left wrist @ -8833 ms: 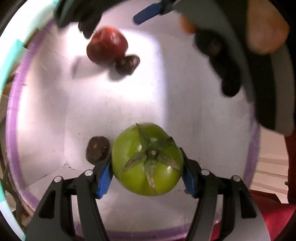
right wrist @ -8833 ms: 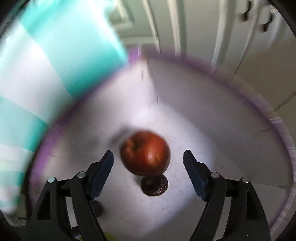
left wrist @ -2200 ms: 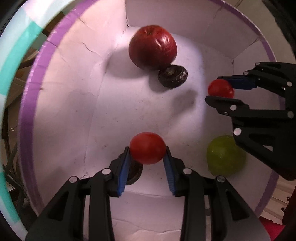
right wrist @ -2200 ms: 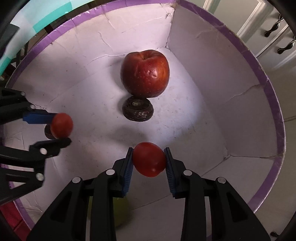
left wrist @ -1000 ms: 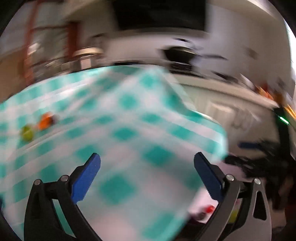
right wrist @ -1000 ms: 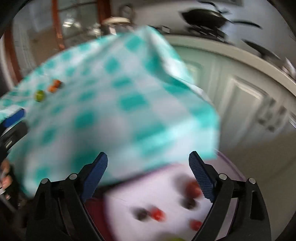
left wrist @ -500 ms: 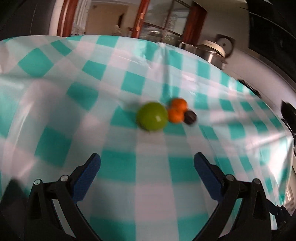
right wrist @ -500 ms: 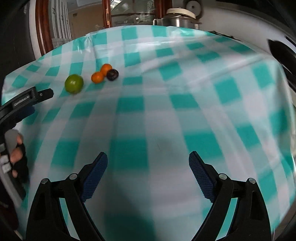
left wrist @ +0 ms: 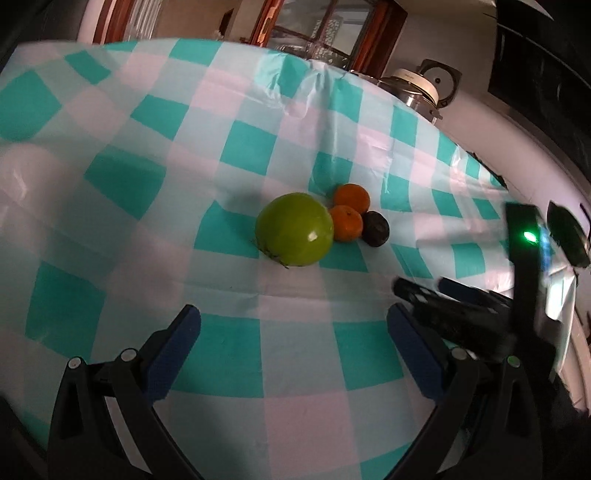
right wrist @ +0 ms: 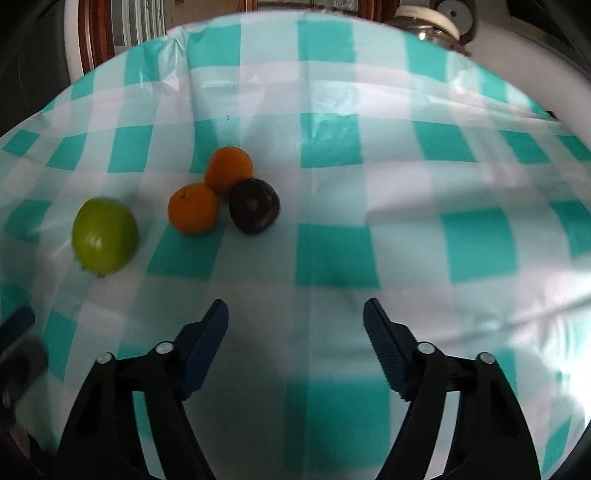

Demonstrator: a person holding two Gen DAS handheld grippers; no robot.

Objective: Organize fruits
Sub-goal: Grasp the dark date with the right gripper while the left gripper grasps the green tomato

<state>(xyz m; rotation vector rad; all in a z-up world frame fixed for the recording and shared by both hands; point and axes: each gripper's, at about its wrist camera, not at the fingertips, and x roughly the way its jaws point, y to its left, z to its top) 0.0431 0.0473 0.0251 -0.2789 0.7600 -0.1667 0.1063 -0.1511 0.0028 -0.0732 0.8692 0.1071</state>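
Note:
A green tomato [left wrist: 293,234] lies on the teal-checked tablecloth [left wrist: 110,258] beside two oranges [left wrist: 345,223] and a dark wrinkled fruit [left wrist: 375,229], all touching in a cluster. My left gripper [left wrist: 291,325] is open and empty, a short way in front of the tomato. In the right wrist view the tomato [right wrist: 105,236], the oranges [right wrist: 194,208] and the dark fruit [right wrist: 254,210] lie ahead and to the left. My right gripper [right wrist: 295,314] has its jaws closing with nothing between them. It also shows blurred at the right of the left wrist view [left wrist: 419,288].
A steel rice cooker [left wrist: 421,88] stands beyond the table's far edge. A wooden glass-front cabinet [left wrist: 314,33] is behind it. The left gripper [right wrist: 20,338] shows at the lower left of the right wrist view.
Both grippers have swung from the purple-rimmed box to the table and neared the fruit cluster. The right jaws now stand narrower. The right gripper has come into the left wrist view.

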